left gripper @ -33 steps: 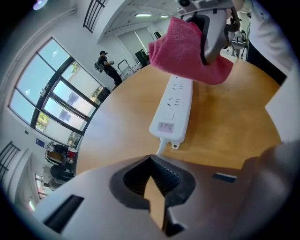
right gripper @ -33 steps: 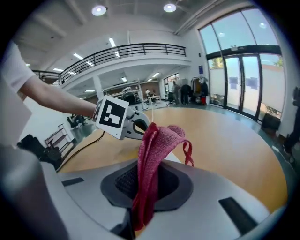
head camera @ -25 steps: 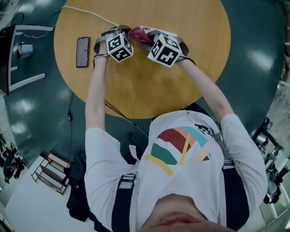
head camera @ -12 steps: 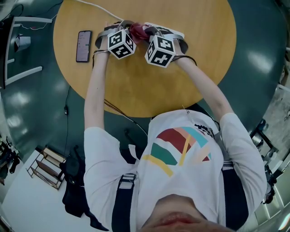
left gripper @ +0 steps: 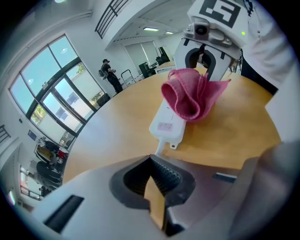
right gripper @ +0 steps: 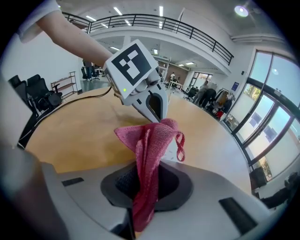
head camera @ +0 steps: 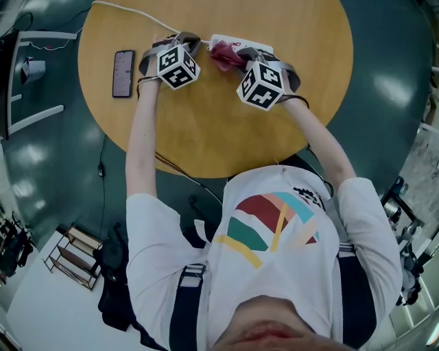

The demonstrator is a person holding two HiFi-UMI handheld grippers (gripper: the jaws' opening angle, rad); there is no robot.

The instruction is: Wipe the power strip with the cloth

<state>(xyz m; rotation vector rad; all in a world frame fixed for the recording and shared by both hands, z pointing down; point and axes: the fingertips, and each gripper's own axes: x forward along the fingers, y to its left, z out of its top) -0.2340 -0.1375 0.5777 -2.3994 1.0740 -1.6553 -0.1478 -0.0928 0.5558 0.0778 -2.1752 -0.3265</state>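
A white power strip lies at the far side of the round wooden table, its white cord trailing off to the far left. My right gripper is shut on a pink cloth, which is bunched up on the strip. In the right gripper view the cloth rises from between the jaws and covers most of the strip. My left gripper is shut at the strip's left end, where the cord runs in under its tips. I cannot tell whether it pinches the cord.
A dark phone lies on the table left of my left gripper. A dark cable hangs off the near table edge. On the floor stand a small rack and a white frame. People stand far off.
My right gripper has slid to the right along the strip with the cloth, away from the left gripper. The strip's left end is now uncovered. The left gripper has stayed put.
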